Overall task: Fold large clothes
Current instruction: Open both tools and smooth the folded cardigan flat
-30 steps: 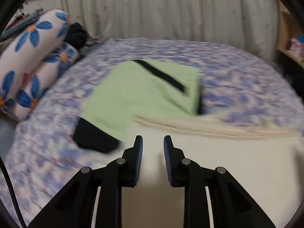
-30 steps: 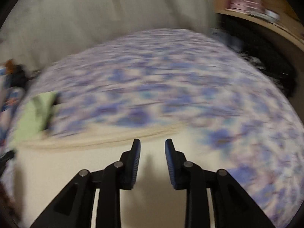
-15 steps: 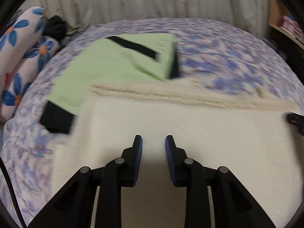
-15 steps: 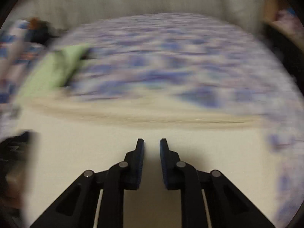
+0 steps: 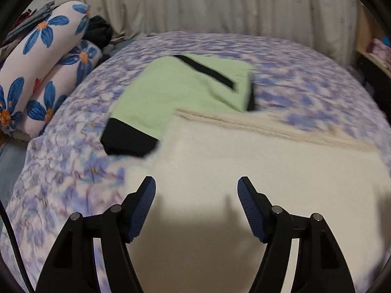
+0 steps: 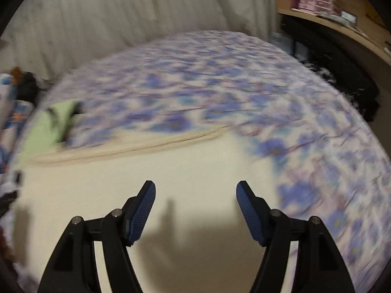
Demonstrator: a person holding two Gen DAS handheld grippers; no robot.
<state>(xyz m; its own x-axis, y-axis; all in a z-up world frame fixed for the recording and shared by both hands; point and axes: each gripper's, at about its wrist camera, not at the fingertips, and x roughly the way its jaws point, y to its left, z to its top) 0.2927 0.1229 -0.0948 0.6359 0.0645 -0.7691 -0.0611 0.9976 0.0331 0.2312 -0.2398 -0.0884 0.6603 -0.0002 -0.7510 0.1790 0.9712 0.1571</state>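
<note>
I see a large garment [image 5: 256,171] spread on the bed [image 5: 305,85]; a folded garment [image 5: 176,95] lies behind it, pillows [image 5: 44,73] at far left.

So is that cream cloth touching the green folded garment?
Touching: in the left wrist view the cream cloth overlaps the green garment's near edge.

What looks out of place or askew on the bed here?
Nothing stands out. The cream garment lies flat on the bed, its far edge overlapping the folded green garment. Pillows sit stacked at the left.
</note>
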